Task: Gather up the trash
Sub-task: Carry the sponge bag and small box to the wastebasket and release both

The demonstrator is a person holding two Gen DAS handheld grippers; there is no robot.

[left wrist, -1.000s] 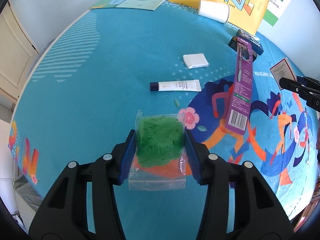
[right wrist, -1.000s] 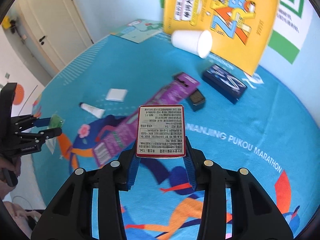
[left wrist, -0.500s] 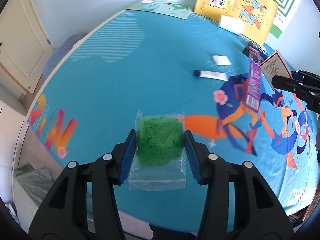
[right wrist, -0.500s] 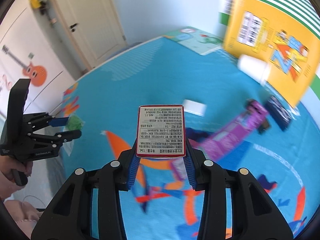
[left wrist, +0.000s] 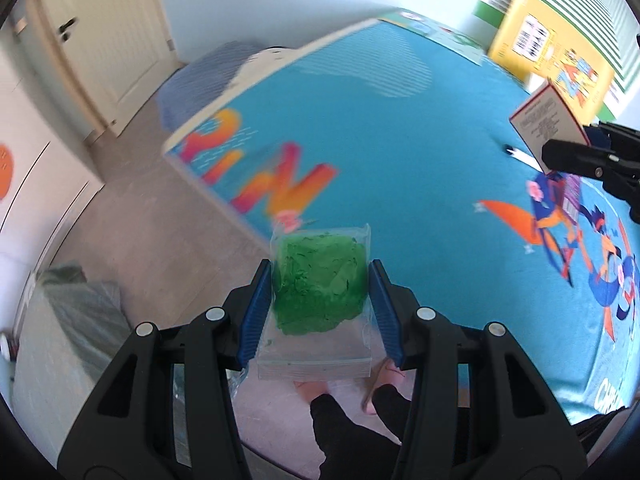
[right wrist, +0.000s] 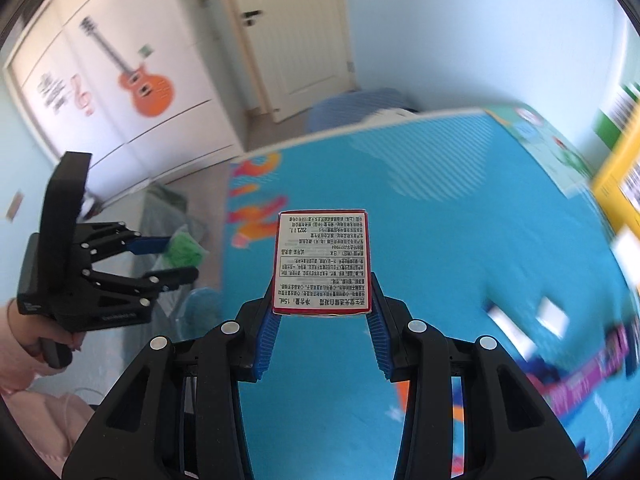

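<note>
Left gripper [left wrist: 320, 304] clamps a clear zip bag [left wrist: 318, 300] of green material; right gripper [right wrist: 322, 320] clamps a red-edged printed box [right wrist: 322, 262], dated "2023.11", above the blue mat [right wrist: 460, 232].

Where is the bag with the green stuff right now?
The clear bag of green material is clamped in the left gripper, held past the corner of the blue mat and over the floor; the right wrist view shows it at far left.

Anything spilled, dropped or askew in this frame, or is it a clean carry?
Nothing stands out. The left claw grips the clear bag of green material, sealed and unspilled; the right claw holds the small printed box squarely. Leftover items on the blue mat are too blurred to judge.
</note>
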